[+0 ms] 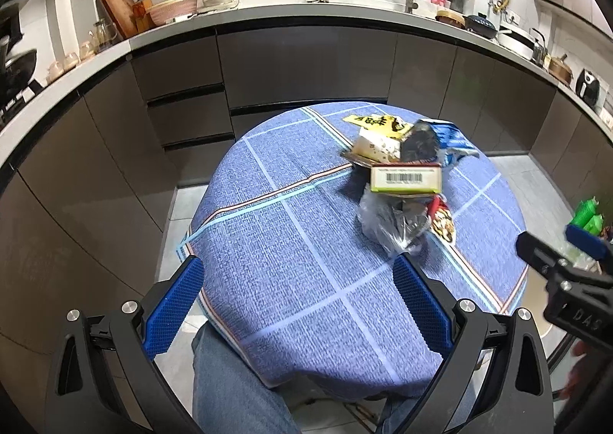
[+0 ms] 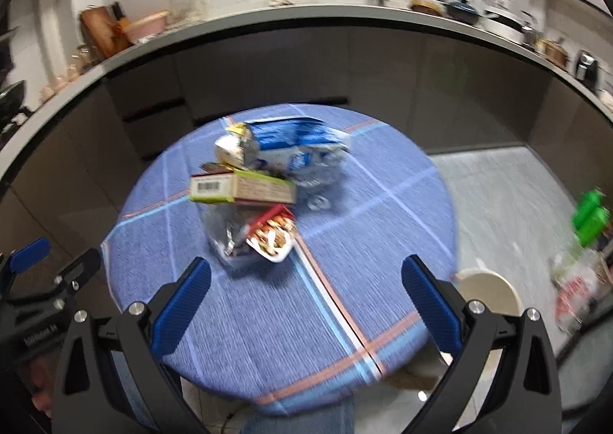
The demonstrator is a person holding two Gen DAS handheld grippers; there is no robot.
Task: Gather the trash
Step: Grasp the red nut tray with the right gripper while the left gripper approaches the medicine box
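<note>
Your trash pile (image 1: 402,169) sits on the far half of the round blue table (image 1: 291,250): a barcoded carton (image 2: 241,187) lies over a clear bag (image 1: 387,223), hiding its contents. Both your left gripper (image 1: 297,303) and right gripper (image 2: 306,300) hang spread wide, holding nothing; the right view is blurred.
</note>
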